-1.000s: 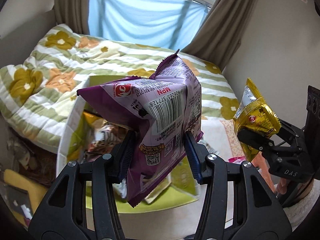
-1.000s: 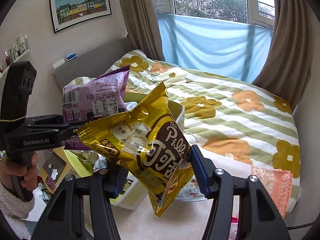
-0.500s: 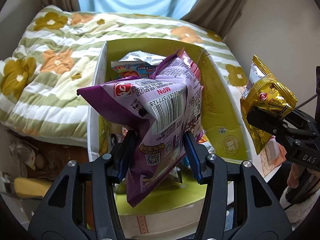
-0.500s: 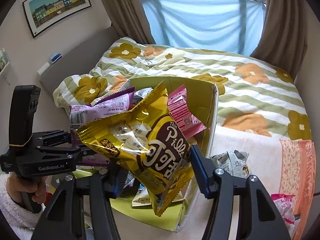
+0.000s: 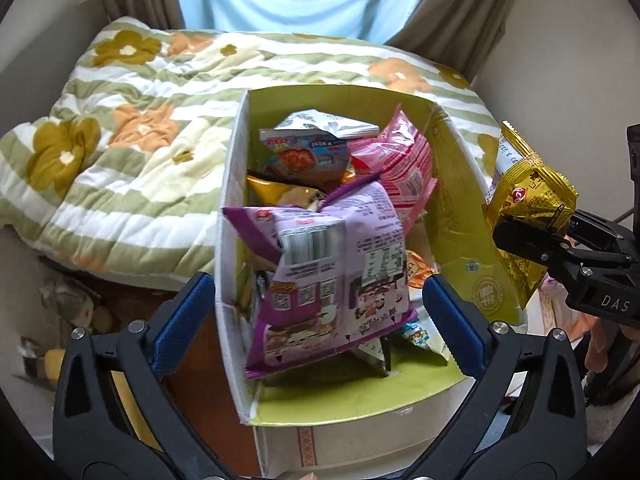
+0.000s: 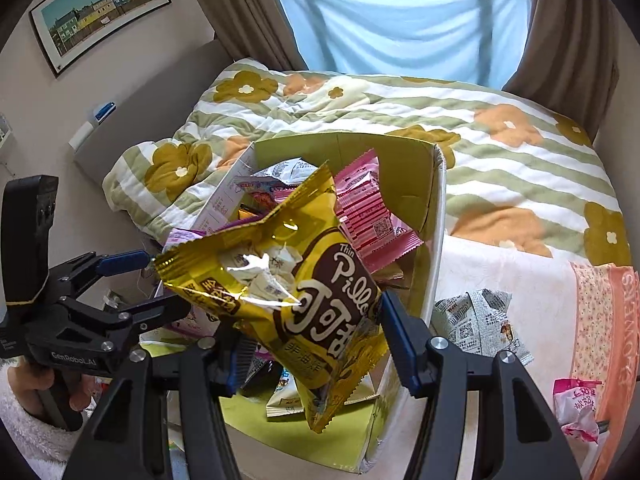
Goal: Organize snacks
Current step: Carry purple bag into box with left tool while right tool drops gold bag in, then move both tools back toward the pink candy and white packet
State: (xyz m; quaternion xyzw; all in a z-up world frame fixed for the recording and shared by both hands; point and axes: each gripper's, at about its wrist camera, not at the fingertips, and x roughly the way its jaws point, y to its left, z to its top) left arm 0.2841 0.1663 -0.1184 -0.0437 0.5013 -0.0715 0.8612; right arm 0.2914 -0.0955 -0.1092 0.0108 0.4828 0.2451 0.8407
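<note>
- Your left gripper (image 5: pixel 318 320) is spread wide, blue pads clear of the purple snack bag (image 5: pixel 328 276) on both sides; the bag sits between them, apparently loose and blurred, over the near end of the cardboard box (image 5: pixel 456 208)
- Risk: the purple bag stands high on the pile and leans toward the box's left wall; if it tips that way it could slide over the rim onto the floor beside the bed (image 5: pixel 132 132)
- Risk: the box is already crowded with a pink packet (image 5: pixel 396 160), a white-and-red packet (image 5: pixel 312 148) and others beneath; pressing down to seat anything could crush the contents
- Your right gripper (image 6: pixel 308 340) is pinching the gold Pillow snack bag (image 6: pixel 296 280) near its lower half; the bag hangs above the box's near right side
- Risk: the grip is on slick foil, low on the bag, so the top-heavy part could swing or slip out early and land outside the box's right wall
- Two packets lie outside on the table: a newsprint-pattern one (image 6: pixel 476 320) just beside the box, a pink-and-white one (image 6: pixel 576 404) farther right; don't knock the box against them
</note>
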